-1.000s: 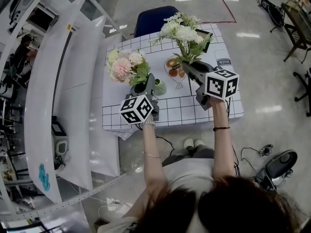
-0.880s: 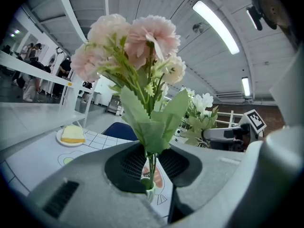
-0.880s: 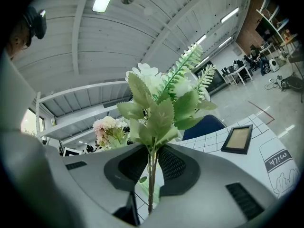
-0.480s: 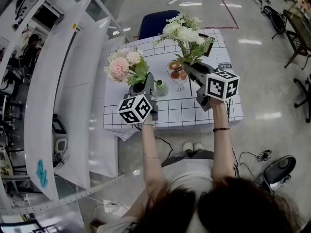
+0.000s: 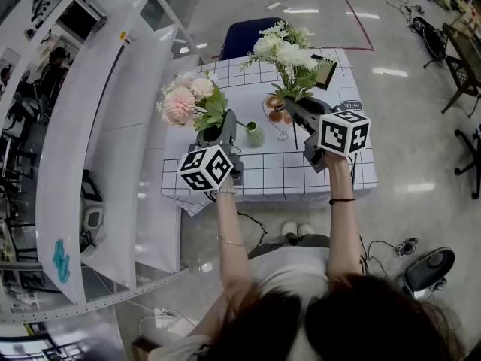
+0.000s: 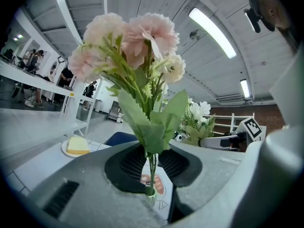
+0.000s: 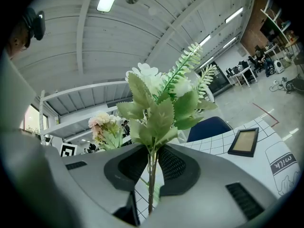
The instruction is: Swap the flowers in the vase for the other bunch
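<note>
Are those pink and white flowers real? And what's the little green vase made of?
The pink bunch: probably fake, with cloth-like matte petals, stamped leaves and plastic-looking stems. The white bunch: likely the same, with saw-edged leaves. The vase: smooth pale green, maybe glass or ceramic.

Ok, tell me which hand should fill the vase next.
Right. The right gripper is shut on the white bunch, which goes into the vase next. The left gripper is shut on the pink bunch, so it likely only needs to move aside.
</note>
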The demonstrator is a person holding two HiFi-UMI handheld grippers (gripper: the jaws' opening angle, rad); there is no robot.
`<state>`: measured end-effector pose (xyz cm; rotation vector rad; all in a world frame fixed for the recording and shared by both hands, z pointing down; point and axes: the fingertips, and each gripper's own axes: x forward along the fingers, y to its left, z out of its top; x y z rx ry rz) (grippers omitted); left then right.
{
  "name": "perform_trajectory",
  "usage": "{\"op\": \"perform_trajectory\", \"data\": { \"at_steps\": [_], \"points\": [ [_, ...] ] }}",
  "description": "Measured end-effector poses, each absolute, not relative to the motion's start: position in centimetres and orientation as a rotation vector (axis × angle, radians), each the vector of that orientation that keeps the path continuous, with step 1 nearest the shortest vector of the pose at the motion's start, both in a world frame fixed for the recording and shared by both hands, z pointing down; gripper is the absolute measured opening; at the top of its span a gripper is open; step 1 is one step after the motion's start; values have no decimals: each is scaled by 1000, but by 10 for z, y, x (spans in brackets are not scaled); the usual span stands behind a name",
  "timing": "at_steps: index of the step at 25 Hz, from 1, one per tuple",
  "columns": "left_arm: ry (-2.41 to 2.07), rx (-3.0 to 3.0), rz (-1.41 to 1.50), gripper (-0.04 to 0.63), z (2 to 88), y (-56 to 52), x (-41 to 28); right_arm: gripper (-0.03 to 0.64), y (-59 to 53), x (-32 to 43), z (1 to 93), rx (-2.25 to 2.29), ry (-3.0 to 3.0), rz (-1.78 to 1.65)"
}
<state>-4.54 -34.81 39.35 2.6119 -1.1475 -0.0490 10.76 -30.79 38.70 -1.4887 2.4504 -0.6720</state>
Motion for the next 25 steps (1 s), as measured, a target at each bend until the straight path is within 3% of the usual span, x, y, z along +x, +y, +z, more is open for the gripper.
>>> {"op": "perform_trajectory", "data": {
  "at_steps": [25],
  "points": [
    [-1214,2625,-78,84,370,-322,-82,64,-298,76,378,-1428,2497,-661]
  ]
}}
